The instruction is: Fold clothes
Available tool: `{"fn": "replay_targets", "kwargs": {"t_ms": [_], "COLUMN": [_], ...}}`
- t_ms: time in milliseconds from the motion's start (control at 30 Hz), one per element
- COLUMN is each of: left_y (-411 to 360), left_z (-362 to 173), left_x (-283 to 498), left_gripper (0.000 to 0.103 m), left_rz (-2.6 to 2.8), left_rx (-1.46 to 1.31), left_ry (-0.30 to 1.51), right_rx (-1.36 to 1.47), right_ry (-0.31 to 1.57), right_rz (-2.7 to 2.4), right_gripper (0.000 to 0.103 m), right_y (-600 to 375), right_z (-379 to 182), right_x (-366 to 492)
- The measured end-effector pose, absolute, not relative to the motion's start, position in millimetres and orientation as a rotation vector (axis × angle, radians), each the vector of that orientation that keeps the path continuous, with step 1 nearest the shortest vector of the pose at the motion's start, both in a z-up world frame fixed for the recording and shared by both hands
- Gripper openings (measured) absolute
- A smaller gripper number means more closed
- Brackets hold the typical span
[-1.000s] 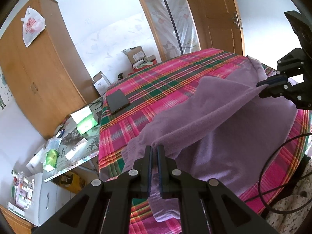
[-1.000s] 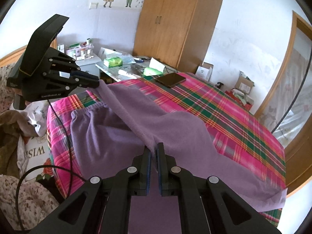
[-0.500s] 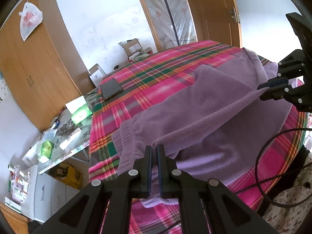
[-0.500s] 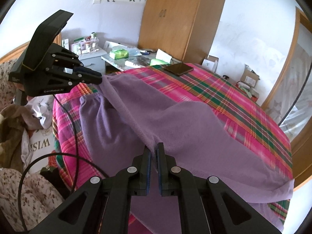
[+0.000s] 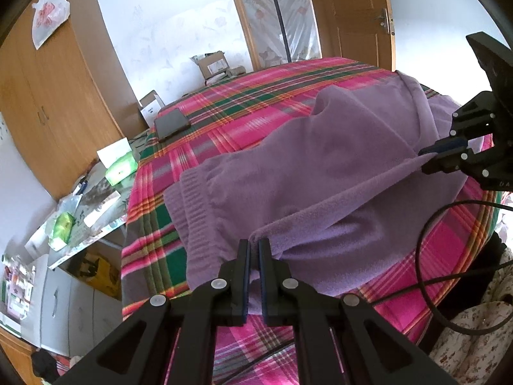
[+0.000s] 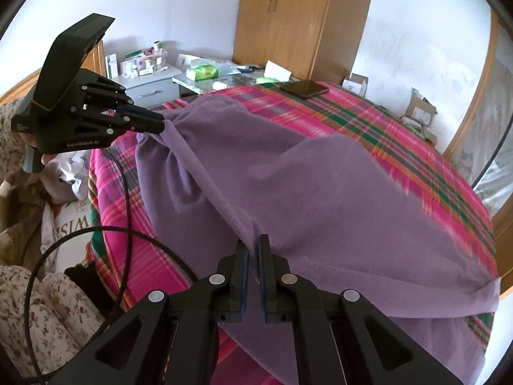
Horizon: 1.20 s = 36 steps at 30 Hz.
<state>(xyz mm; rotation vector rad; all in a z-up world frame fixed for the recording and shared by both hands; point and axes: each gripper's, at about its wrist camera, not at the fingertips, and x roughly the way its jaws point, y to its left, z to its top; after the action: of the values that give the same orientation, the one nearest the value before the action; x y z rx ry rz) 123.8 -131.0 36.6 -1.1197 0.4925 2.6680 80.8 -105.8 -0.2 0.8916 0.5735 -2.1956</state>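
A pair of purple fleece trousers (image 5: 336, 166) lies across the plaid-covered bed (image 5: 256, 109), its ribbed waistband (image 5: 189, 205) at the left. My left gripper (image 5: 254, 243) is shut on a fold of the trousers near the waistband. My right gripper (image 6: 253, 243) is shut on the same folded edge further along. The edge runs taut between the two grippers, just above the lower layer. The other view of each shows the same: the right gripper (image 5: 426, 160) at the right edge, the left gripper (image 6: 162, 125) at the left, both pinching purple cloth (image 6: 320, 199).
A dark tablet (image 5: 171, 123) lies on the bed's far corner. A cluttered glass side table (image 5: 89, 205) and a wooden wardrobe (image 5: 51, 96) stand left of the bed. Black cables (image 5: 429, 256) hang off the near bed edge. A floral quilt (image 6: 48, 314) lies beside the bed.
Both grippers have sunk toward the bed with the fold held; the lifted edge hangs lower and more of the trousers rests flat on the plaid cover.
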Motion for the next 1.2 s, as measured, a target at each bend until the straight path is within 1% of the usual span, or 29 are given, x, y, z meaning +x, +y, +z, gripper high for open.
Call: {"fn": "replay_targets", "kwargs": {"t_ms": [533,733,900,1200], "left_y": [-131,-135,-141,-169], "left_z": [27,28,30,47], "left_x": [128,136,147,169], "left_gripper": [0.006,0.008,0.008,0.008], "left_rz": [2.642,2.629,2.64,2.735], "left_rx": [-1.159,-1.169,-1.181,-1.177], "left_ry": [0.477,0.424,0.414,0.251], "right_rx": [0.954,0.983,1.015,1.039], "right_ry": [0.54,0.509,0.481,0.386], "right_rz": [-2.156,-2.141,-2.127,-2.121], "right_gripper": [0.006,0.008,0.009,0.012], "right_y": [-103,-101,-97,-81], "right_z": [-18,-19,-17,-6], "right_x": [78,79,79,86]}}
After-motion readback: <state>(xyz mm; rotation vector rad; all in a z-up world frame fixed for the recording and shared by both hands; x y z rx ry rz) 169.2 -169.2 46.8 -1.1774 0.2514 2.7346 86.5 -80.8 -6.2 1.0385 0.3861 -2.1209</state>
